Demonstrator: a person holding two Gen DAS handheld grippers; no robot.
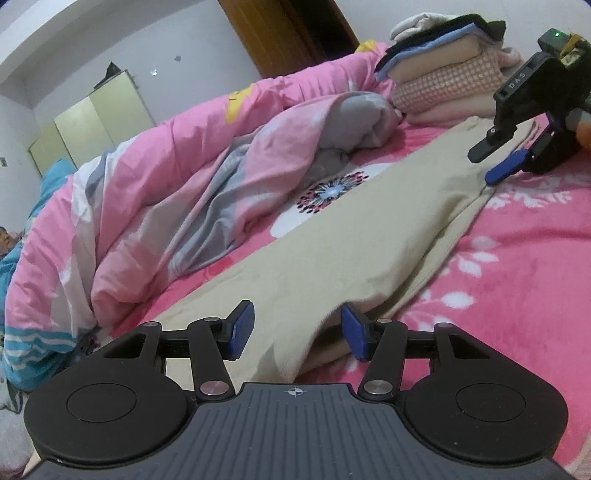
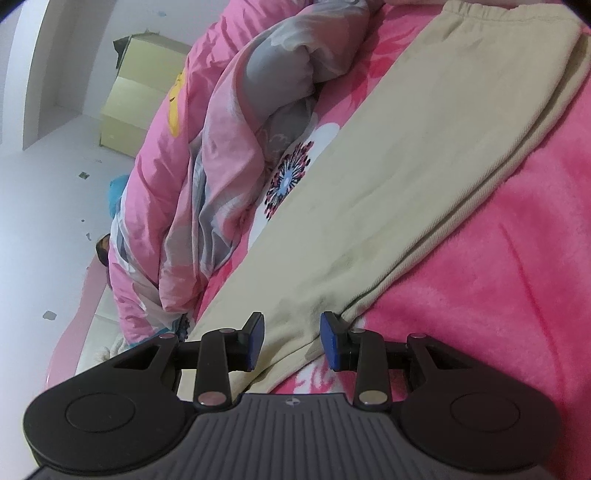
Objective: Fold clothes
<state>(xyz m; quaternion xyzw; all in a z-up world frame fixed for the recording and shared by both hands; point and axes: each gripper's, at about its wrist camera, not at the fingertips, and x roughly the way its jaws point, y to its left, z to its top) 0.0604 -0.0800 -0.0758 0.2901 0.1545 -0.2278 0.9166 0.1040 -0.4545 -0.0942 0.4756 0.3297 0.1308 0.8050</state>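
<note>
Beige trousers (image 1: 332,251) lie stretched out flat, folded lengthwise, on a pink flowered blanket (image 1: 517,277). My left gripper (image 1: 297,332) sits at their near end. Its blue pads stand apart with the fabric's end lying between them, and they do not press on it. My right gripper (image 1: 484,166) is at the far end, by the trousers' right edge, with its fingers apart. In the right wrist view the trousers (image 2: 388,177) run away from the right gripper (image 2: 291,341) towards a gathered elastic edge. Their near corner lies between the parted pads.
A bunched pink and grey quilt (image 1: 166,177) (image 2: 207,147) runs along the trousers' left side. A stack of folded clothes (image 1: 443,70) sits beyond the right gripper. Pale yellow cabinets (image 1: 92,125) and a brown door (image 1: 295,33) stand by the wall.
</note>
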